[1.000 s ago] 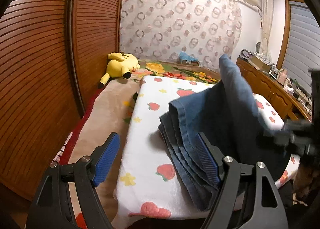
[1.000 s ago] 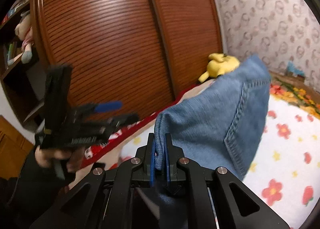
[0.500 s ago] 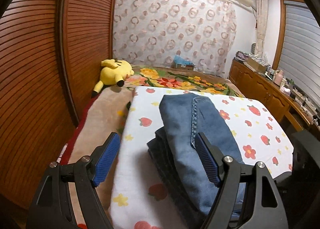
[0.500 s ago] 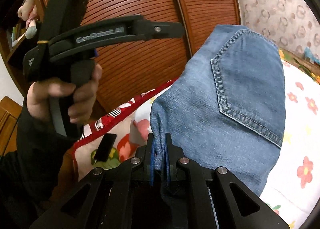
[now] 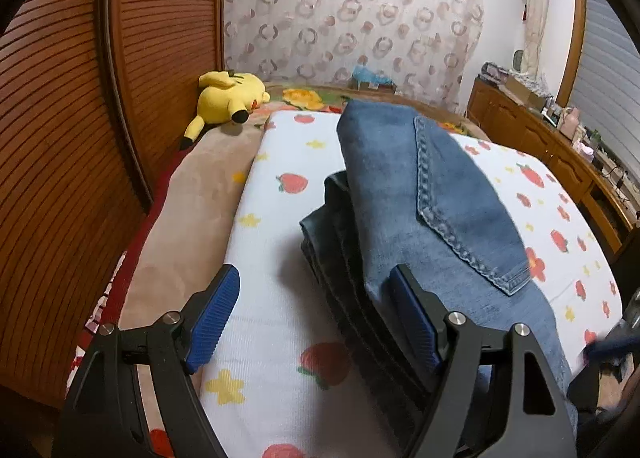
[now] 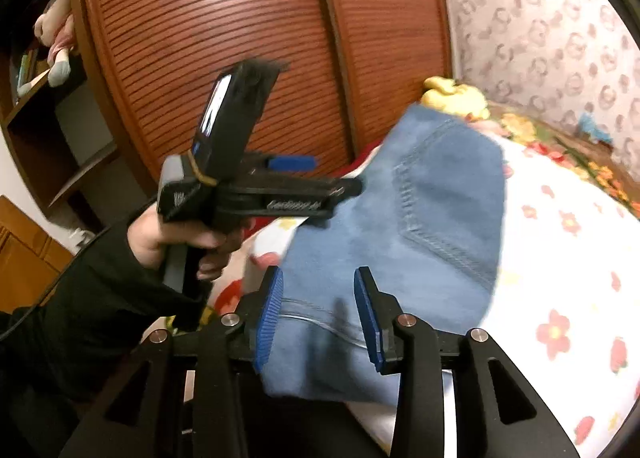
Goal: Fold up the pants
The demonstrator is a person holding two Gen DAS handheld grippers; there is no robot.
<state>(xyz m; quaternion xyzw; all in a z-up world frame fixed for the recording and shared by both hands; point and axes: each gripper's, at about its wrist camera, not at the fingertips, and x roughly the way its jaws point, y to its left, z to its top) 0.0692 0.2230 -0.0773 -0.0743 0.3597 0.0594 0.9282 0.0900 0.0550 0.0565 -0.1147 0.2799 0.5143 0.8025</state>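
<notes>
Jeans point(image 5: 432, 193) folded on bed point(image 5: 280, 258), between right gripper point(image 6: 318, 314) jaws just parted, denim released. Left gripper point(image 5: 316, 322) wide, empty, beside stack. Withdraw straight back, avoid snagging top layer.

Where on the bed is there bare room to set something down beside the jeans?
Free: the strawberry sheet left of the folded jeans, up to the beige blanket; also the flowered patch on their right. Crowded: the far end, with the yellow plush toy.

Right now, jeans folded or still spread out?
Folded. The jeans lie as a stacked bundle on the strawberry sheet, layered edges showing at the left side, back pocket on top.
</notes>
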